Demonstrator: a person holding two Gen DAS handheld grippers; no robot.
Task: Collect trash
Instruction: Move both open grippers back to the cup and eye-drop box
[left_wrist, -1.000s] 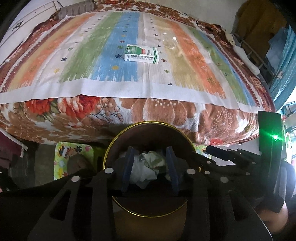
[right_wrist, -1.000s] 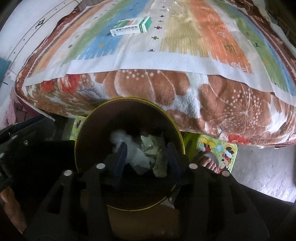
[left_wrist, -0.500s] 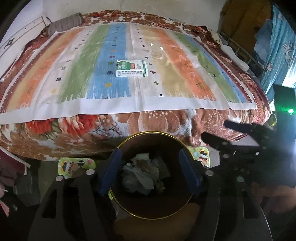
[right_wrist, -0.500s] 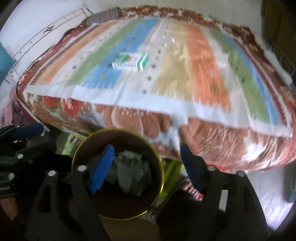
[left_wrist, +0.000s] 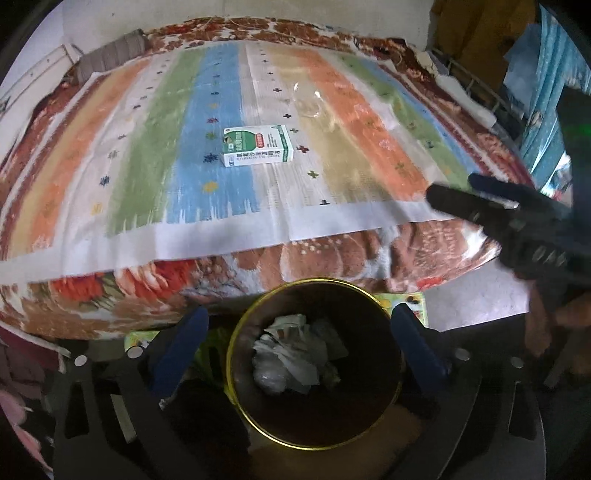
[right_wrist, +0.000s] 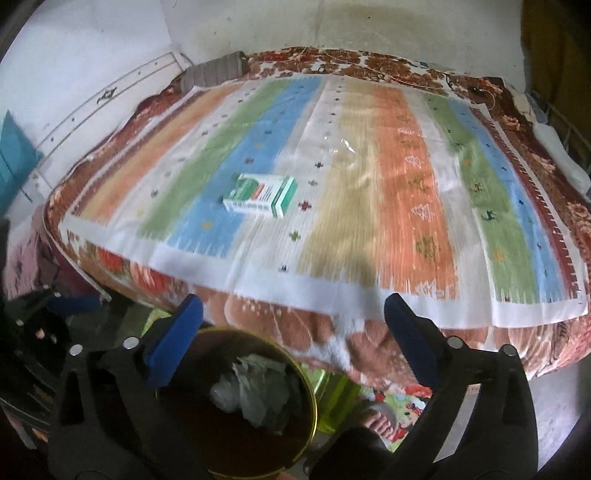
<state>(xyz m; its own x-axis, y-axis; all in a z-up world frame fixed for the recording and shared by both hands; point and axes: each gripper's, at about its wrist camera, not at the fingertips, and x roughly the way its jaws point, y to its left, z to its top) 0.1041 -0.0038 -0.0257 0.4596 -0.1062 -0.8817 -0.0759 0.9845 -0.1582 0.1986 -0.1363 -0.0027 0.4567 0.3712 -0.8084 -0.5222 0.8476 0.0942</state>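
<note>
Since a second ago both grippers have lifted clear of the bin, and the crumpled paper that sat between their blue pads then now lies loose inside it. The left gripper (left_wrist: 297, 332) hangs over the round, gold-rimmed bin (left_wrist: 236, 354) with its jaws opening, spread wide to either side of the rim, nothing between the pads. The right gripper (right_wrist: 291, 328) stands higher, over the near edge of the bed, its jaws likewise opening and bare. The crumpled paper trash (left_wrist: 288, 358) rests at the bottom of the bin, which stands on the floor against the bed's flowered blanket (left_wrist: 332, 254). On the bed, a striped cloth (left_wrist: 155, 147) lies over the blanket; a green-and-white carton (left_wrist: 257, 145) lies flat on it at the border of the blue and white stripes, well apart from both grippers. A crinkled piece of clear plastic (left_wrist: 308, 101) lies farther back on the cloth, beyond the carton. A cartoon-printed mat (right_wrist: 402, 406) shows on the floor beside the bin.
</note>
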